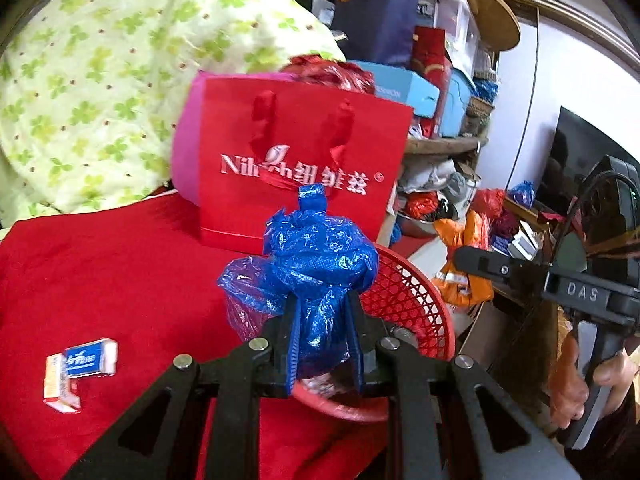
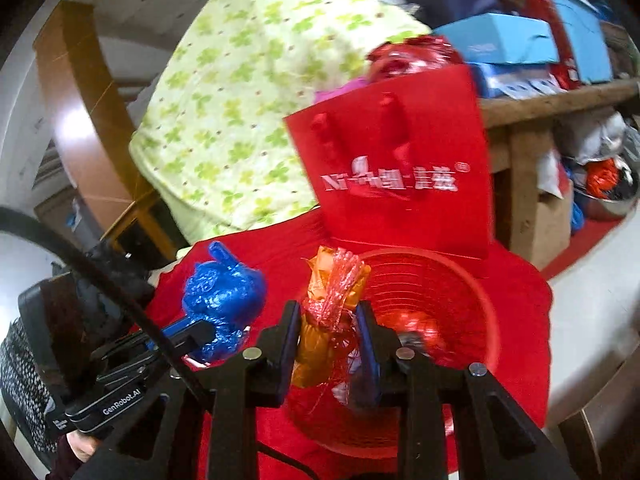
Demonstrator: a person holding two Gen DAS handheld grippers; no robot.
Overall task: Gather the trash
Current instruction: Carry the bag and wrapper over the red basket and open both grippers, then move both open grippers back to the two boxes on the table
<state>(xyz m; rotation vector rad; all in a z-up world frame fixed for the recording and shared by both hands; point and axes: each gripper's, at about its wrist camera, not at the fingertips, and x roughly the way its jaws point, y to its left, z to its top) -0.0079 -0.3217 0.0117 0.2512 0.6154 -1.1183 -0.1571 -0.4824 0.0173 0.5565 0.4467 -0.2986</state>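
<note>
The left gripper [image 1: 322,340] is clamped on a crumpled blue plastic bag [image 1: 316,264], held over the near rim of the red mesh basket [image 1: 412,300]. The right gripper [image 2: 330,344] pinches an orange and red plastic wad [image 2: 332,304] above the same basket. Right behind the basket a red gift bag [image 1: 304,172] stands upright, blocking the far side. A small blue-and-white carton [image 1: 80,372] lies near the left edge of the red cloth [image 1: 100,272]. Green clover-print bedding [image 1: 100,80] and stacked boxes crowd the room behind.
</note>
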